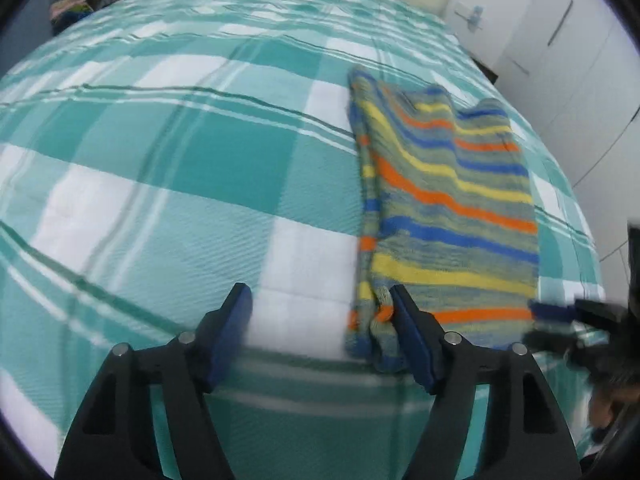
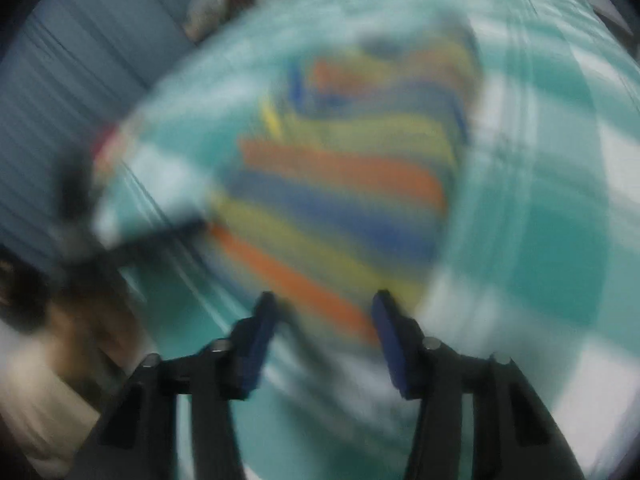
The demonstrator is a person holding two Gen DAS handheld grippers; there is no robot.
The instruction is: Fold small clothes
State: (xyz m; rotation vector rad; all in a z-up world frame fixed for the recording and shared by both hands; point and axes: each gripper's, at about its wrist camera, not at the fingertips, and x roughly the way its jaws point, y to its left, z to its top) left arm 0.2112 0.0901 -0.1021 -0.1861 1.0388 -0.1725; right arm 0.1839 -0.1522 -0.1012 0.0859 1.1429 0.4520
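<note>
We see the striped garment (image 1: 448, 208) flat on the checked bed (image 1: 160, 160), ahead-right of our left claw (image 1: 320, 300) and ahead of our right claw (image 2: 324, 304); both gape, holding nothing.

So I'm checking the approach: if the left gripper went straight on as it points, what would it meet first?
Probably the teal-and-white checked bedspread; the left gripper points beside the striped knitted garment.
</note>
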